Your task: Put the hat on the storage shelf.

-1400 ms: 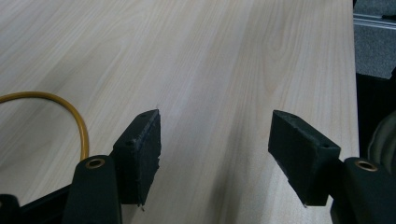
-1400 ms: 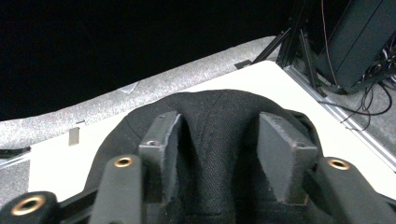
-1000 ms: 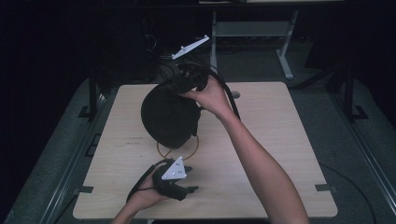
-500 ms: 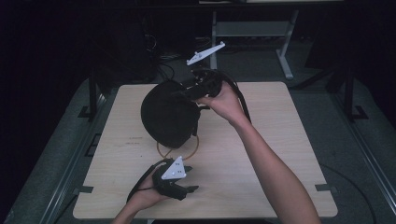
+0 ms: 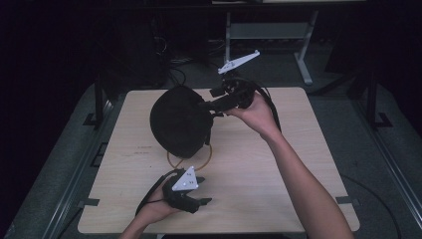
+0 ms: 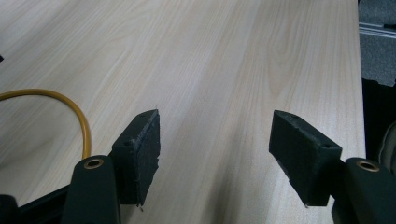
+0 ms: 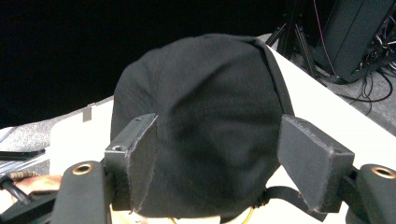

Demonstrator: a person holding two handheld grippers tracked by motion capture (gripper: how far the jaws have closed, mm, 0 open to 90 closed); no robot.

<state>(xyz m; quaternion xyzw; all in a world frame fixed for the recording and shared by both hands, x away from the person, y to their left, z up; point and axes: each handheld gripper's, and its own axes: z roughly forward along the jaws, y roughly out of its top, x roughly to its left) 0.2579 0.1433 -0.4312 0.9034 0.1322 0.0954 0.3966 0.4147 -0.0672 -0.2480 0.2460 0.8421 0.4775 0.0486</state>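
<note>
A black, dome-shaped cloth object (image 5: pixel 179 121) rests on the pale wooden table (image 5: pixel 278 164), left of centre. A thin yellow cord loop (image 5: pixel 208 155) pokes out from under its near side. My right gripper (image 5: pixel 211 108) hovers at the dome's right flank, pointing left at it. In the right gripper view, the right gripper (image 7: pixel 219 140) is open and the black cloth (image 7: pixel 205 79) bulges just beyond its spread jaws. My left gripper (image 5: pixel 203 190) sits low near the table's front edge. In the left gripper view, the left gripper (image 6: pixel 215 135) is open over bare wood, beside the yellow cord (image 6: pixel 70 105).
Metal stand legs (image 5: pixel 303 64) and cables (image 5: pixel 174 64) lie on the dark floor behind the table. Grey floor panels (image 5: pixel 378 149) flank it on both sides. Bare wood stretches across the table's right half (image 5: pixel 308 149).
My right gripper has drawn back to the right, from over the dome's top to its right side. The left gripper and the dome have stayed put.
</note>
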